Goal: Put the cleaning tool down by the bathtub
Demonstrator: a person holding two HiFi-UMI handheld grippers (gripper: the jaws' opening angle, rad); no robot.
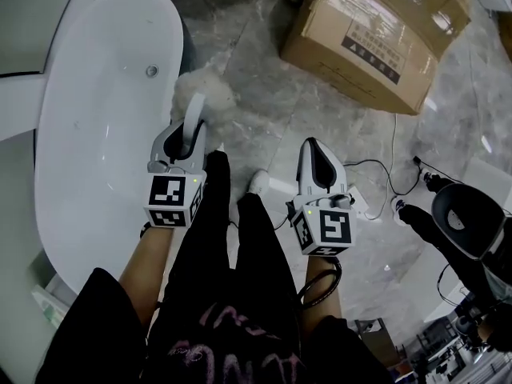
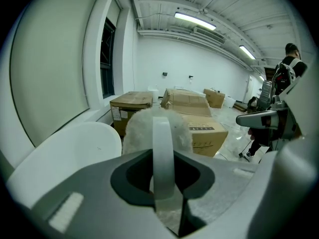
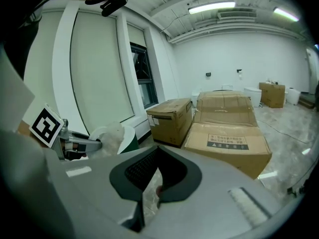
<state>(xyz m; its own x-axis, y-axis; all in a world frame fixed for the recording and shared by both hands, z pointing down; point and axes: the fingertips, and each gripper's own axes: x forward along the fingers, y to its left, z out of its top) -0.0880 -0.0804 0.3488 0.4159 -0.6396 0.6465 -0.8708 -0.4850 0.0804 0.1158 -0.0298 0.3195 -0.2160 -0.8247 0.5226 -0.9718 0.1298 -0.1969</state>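
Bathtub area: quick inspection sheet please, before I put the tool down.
Surface: grey marble floor beside the white bathtub.
Job's things: fluffy cleaning tool, its head close to the tub's rim.
Clutter: cardboard box; black chair.
Grippers: left gripper shut on the tool's handle; right gripper shut, nothing in it.
Cables: cables and a power strip on the floor to the right.
Surroundings: more boxes by the window; a person further back.

The right hand-held gripper point(image 3: 149, 190) has its jaws together, empty. To its left, the left hand-held gripper point(image 3: 95, 144) holds a fluffy white cleaning tool point(image 3: 112, 133). Brown cardboard boxes point(image 3: 227, 133) stand beyond.
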